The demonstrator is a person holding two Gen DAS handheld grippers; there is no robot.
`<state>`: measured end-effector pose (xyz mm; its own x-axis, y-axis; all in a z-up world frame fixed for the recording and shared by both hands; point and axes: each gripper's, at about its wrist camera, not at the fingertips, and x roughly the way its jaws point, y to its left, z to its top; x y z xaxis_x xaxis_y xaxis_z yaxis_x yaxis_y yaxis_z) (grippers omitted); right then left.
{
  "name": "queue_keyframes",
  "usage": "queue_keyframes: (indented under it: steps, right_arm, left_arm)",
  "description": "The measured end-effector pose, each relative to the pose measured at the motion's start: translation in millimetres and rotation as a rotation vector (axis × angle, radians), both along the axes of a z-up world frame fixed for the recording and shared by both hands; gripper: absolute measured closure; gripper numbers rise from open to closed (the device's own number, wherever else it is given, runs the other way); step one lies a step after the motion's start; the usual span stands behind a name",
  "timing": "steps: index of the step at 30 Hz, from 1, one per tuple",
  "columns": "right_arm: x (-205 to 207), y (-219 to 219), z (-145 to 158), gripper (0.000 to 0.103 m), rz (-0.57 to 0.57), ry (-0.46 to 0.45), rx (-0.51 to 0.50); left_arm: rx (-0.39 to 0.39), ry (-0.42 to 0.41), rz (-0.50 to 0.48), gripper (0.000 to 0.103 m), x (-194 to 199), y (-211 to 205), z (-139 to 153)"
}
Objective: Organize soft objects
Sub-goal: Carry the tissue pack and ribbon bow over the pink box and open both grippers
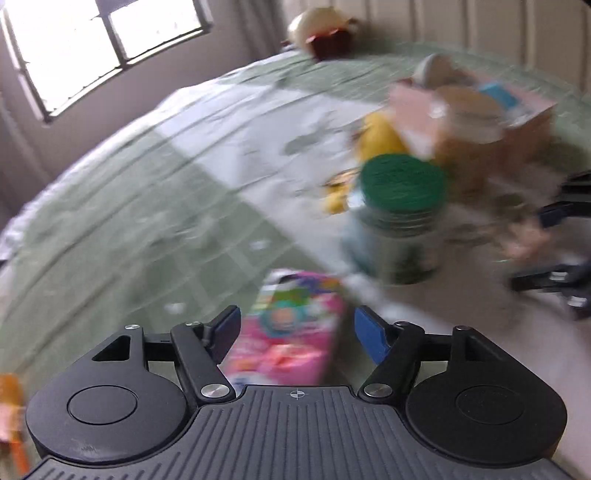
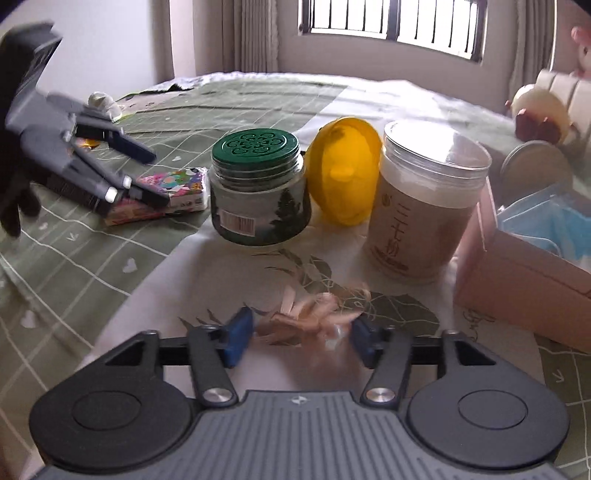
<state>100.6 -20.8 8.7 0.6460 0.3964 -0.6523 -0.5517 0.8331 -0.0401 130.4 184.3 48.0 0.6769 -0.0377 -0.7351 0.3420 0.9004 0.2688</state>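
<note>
Green-lidded jar [image 2: 260, 186] and tall tub [image 2: 424, 199] block the bedspread [image 2: 74, 280] ahead.

A green-lidded glass jar [image 2: 260, 184] stands upright on the bed [image 2: 74, 288], with a clear-lidded tub of brown powder [image 2: 424, 206] standing to its right. A barred window [image 2: 391, 26] with curtains [image 2: 251, 35] is located behind the bed. A pink cardboard box [image 2: 517, 284] rests at the right edge, near the tub.
</note>
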Motion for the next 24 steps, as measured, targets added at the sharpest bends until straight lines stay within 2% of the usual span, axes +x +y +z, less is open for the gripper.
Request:
queue_keyframes:
  steps: [1,4,5,8,9,10,11,12,13,15,17,19,22,24]
  right_arm:
    - [-2,0,-1,0.042,0.001,-0.013,-0.004]
    - [-4,0,-2,0.039,0.005,-0.015,0.000]
    - [-3,-1,-3,0.038,0.002,-0.009,0.005]
    - [-2,-4,0,0.038,-0.002,-0.002,0.013]
    - [-3,-4,1,0.045,0.006,-0.003,0.010]
    - [-4,-3,3,0.058,0.015,-0.005,0.005]
    - [-5,-3,5,0.065,0.027,-0.003,-0.001]
    - [-5,-4,9,0.076,0.045,0.007,-0.003]
    - [-5,-5,13,0.083,0.057,0.013,0.001]
    - [-7,-12,26,0.086,0.066,-0.008,0.020]
    - [-8,-24,45,0.086,0.063,-0.048,0.054]
    - [-11,-43,68,0.086,0.056,-0.110,0.103]
    - [-13,-76,102,0.086,0.040,-0.218,0.150]
    - [-7,-103,122,0.086,0.013,-0.278,0.174]
  left_arm:
    - [0.016,0.025,0.015,0.029,6,3,-5]
    - [-0.027,0.116,0.039,0.028,23,11,-20]
    - [-0.039,0.124,0.054,0.026,27,13,-24]
    - [-0.145,0.151,0.092,0.026,33,25,-26]
    - [-0.180,0.163,0.107,0.027,34,30,-26]
    - [-0.202,0.171,0.113,0.027,35,31,-27]
    - [-0.212,0.179,0.111,0.028,33,33,-26]
    - [-0.215,0.184,0.117,0.036,32,32,-25]
    - [-0.233,0.186,0.132,0.039,29,33,-22]
    - [-0.309,0.196,0.170,0.041,25,38,-17]
    - [-0.344,0.179,0.198,0.043,20,36,-9]
    - [-0.310,0.137,0.209,0.043,15,25,3]
    - [-0.318,0.070,0.216,0.044,15,11,39]
    - [-0.340,0.022,0.197,0.044,21,-8,74]
